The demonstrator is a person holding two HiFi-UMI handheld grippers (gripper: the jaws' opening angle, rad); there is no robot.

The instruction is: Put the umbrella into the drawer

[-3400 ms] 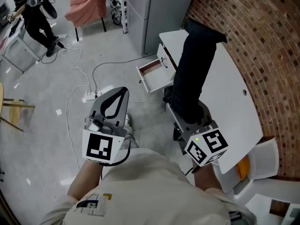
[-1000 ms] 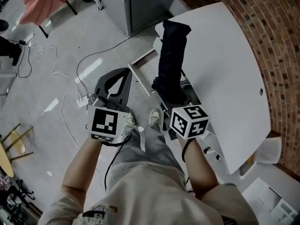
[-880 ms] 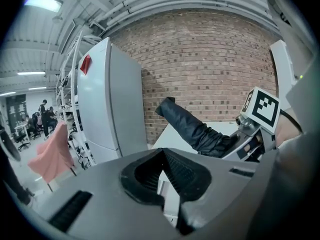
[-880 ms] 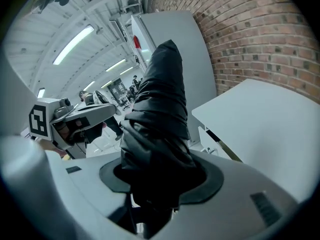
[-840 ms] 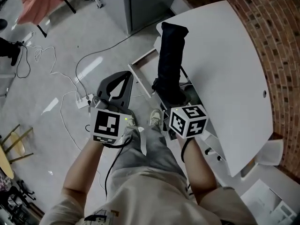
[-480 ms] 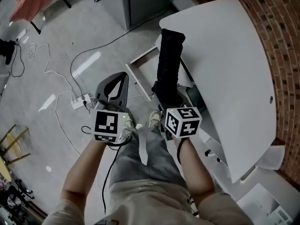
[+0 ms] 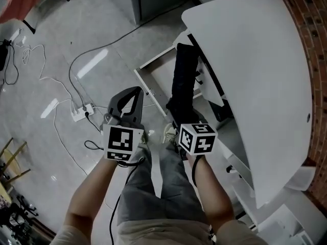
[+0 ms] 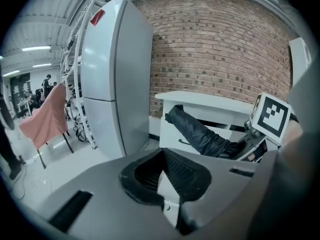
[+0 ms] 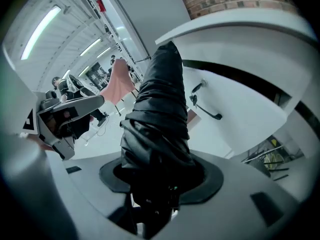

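Head view showed the person's legs and shoes (image 7: 168, 132) nearest, with both forearms reaching out over them. The left hand-held gripper (image 7: 134, 92) sat at about eleven o'clock from the shoes. Its jaws were closed tip to tip with nothing between them, and the left gripper view showed the same empty hollow. The right hand-held gripper (image 7: 180, 119), at about one o'clock, was clamped on the thick near end of the black folded umbrella (image 7: 184, 75). The right gripper view showed crumpled fabric filling its jaws. From that grip the umbrella pointed away toward twelve o'clock, its far end close to the edge of the white counter (image 7: 255, 70). Just left of it stood the open white drawer (image 7: 148, 90), pulled out from under the counter. The umbrella crossed the drawer's right side, held up by the grip and not lying inside. Farther off at ten o'clock, cables (image 7: 76, 68) and a power strip (image 7: 79, 114) lay on the grey floor (image 7: 41, 50). A brick wall (image 7: 316, 14) ran behind the counter at two o'clock.
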